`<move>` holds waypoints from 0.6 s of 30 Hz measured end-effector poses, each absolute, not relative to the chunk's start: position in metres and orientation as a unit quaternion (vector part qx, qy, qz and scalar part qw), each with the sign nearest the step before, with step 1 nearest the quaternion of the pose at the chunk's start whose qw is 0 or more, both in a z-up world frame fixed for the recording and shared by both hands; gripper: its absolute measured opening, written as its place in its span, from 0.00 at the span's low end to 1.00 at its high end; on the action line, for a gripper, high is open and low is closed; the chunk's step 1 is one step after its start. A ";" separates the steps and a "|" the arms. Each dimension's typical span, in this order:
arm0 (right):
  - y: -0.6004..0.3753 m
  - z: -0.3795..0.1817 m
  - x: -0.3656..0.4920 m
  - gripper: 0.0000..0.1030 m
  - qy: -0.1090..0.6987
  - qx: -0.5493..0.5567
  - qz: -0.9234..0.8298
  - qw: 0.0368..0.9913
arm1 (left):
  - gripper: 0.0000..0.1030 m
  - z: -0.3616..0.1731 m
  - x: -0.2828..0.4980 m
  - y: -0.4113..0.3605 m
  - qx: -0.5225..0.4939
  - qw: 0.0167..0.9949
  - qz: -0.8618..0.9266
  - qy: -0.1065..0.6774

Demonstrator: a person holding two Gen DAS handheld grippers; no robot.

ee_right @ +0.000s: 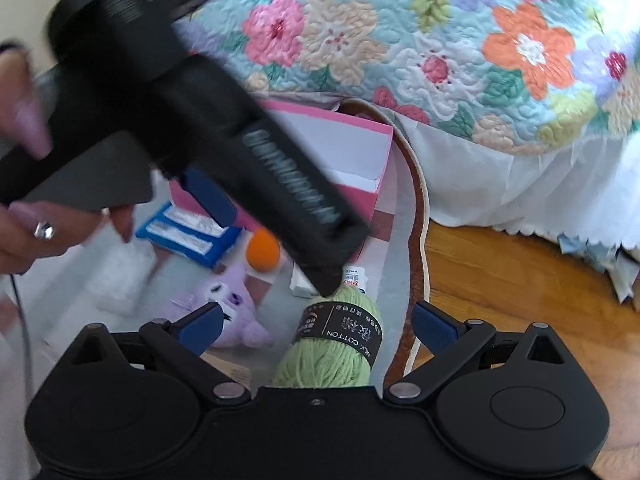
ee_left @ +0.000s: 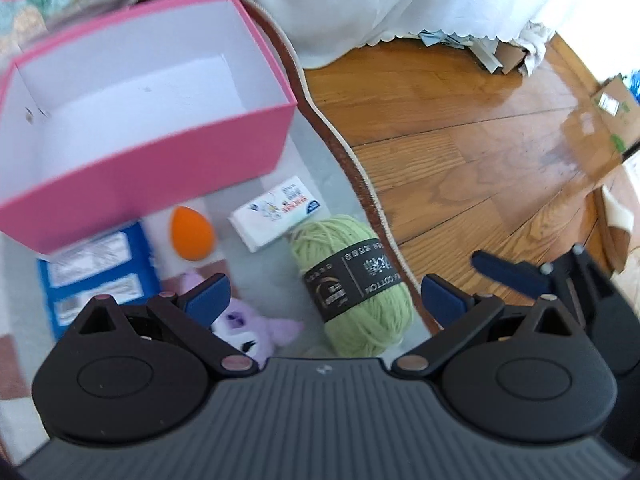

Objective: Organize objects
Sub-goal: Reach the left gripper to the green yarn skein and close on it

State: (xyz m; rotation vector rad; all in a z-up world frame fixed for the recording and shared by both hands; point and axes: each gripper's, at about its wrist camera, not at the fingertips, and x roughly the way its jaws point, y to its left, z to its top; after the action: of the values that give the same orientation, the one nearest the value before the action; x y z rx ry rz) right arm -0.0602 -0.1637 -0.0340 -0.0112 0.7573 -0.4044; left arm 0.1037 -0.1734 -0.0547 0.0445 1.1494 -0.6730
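Both grippers, the left gripper [ee_left: 324, 300] and the right gripper [ee_right: 318, 322], are built of matte black plastic with blue fingertips [ee_right: 434, 326] and silver screws. A silver ring [ee_right: 43, 230] is worn on one hand [ee_right: 36, 236].

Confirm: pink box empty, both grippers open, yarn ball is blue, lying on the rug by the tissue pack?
Not quite. The yarn ball is light green with a black label, not blue; the left wrist view shows it. The rest holds: pink box empty, left gripper and right gripper open, tissue pack beside it on the rug.
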 end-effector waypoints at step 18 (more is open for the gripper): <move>-0.213 -0.108 -0.058 0.92 0.420 0.221 -0.216 0.853 | 0.80 -0.135 0.115 -0.188 -0.074 0.747 -0.332 0.572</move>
State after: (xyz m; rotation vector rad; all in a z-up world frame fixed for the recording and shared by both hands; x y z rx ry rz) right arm -0.0579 -0.2129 -0.1079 0.4641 0.8840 -0.4538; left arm 0.1149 -0.1878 -0.1354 -0.1619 1.2508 -0.7270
